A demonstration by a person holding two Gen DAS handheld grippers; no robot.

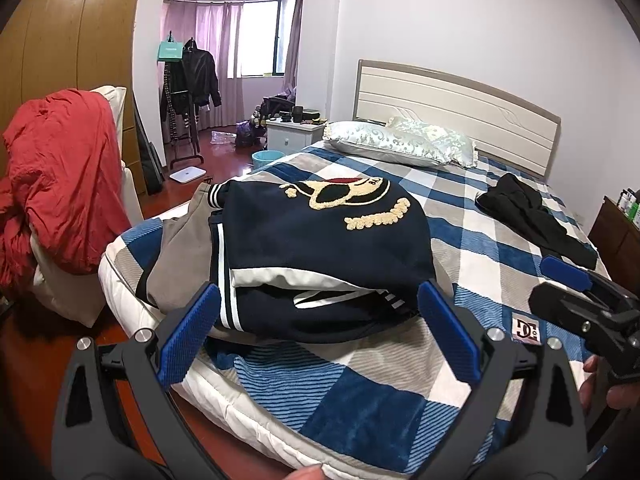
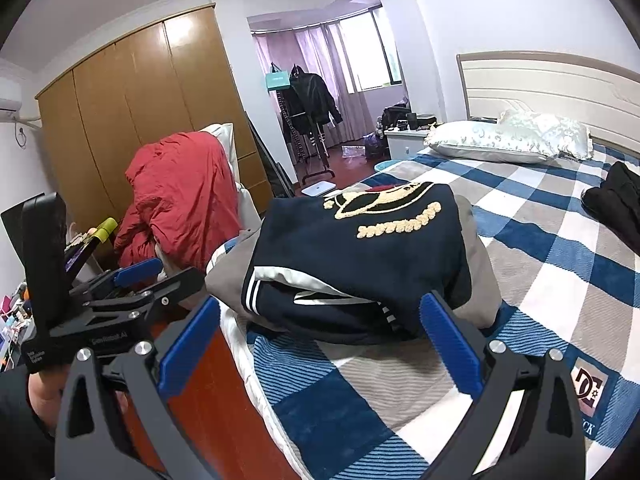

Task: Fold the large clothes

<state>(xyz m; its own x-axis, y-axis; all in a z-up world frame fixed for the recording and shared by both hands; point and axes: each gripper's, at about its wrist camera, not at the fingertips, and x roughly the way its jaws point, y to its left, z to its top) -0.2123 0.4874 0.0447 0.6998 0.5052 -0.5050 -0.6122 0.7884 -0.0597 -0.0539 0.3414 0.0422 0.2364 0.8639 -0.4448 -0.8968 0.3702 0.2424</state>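
A folded navy varsity jacket with cream embroidery [image 1: 320, 236] lies on grey cloth at the foot corner of the blue-plaid bed [image 1: 500, 240] (pillows at the headboard). Left hand-held gripper [image 1: 320, 334] and right hand-held gripper [image 2: 320, 336] both hover released, grasping nothing.

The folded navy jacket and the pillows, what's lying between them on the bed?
Nothing: only bare checked blanket lies between the navy jacket and the pillows, seen best in the left wrist view.
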